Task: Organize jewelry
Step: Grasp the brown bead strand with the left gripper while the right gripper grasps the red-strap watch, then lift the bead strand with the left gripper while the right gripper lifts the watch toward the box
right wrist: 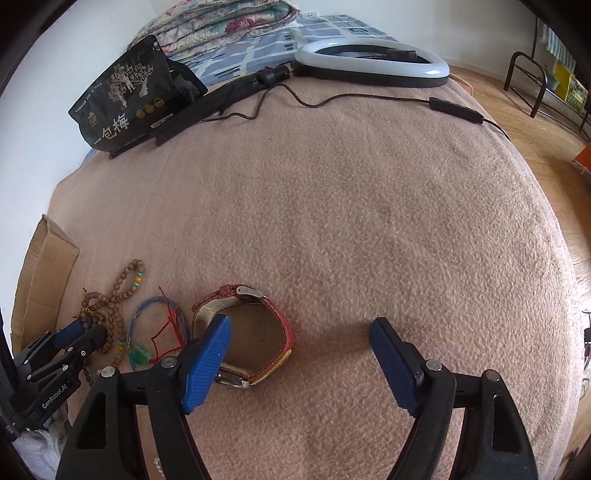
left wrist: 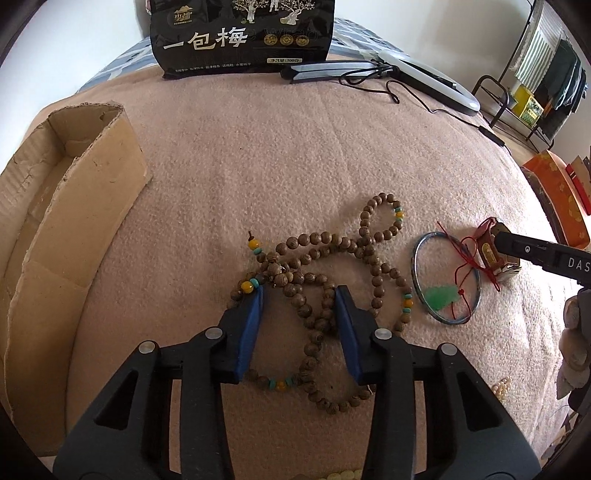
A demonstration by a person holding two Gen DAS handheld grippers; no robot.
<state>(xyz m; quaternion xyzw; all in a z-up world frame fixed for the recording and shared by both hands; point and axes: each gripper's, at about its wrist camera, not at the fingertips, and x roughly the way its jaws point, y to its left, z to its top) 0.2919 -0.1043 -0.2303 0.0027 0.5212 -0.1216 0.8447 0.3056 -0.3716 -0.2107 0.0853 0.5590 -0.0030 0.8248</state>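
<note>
The left gripper (left wrist: pixel 299 295) is low over the beads (left wrist: pixel 325 266), a long brown string with a few yellow and green ones. Its jaws are open about halfway. Some loops of the beads lie between the two blue pads, and more beads spill out past the tips and to both sides. The left pad's tip is right by a yellow bead. The jaws hold nothing.

The beads lie in a messy pile on the pink blanket (left wrist: pixel 258 155) of the bed. Just to their right is a thin bangle (left wrist: pixel 419 277), flat on the blanket. A red string (left wrist: pixel 467 262) crosses it, with a small green charm (left wrist: pixel 441 297) inside the ring. Right of the bangle is a watch (left wrist: pixel 493 253) with a red woven band.

The right gripper (right wrist: pixel 299 326) has its jaws wide open and holds nothing. Its left pad covers the near left part of the watch (right wrist: pixel 286 339) band, but I cannot tell if it touches. The rest of the band loop sits between the pads, close to the left one. The right pad is well apart from the watch, over bare blanket.

A torn box (left wrist: pixel 74 206) sits left of the beads. At the far end of the bed are a black bag (left wrist: pixel 243 33) and a ring lamp (right wrist: pixel 373 61) with its wire.
</note>
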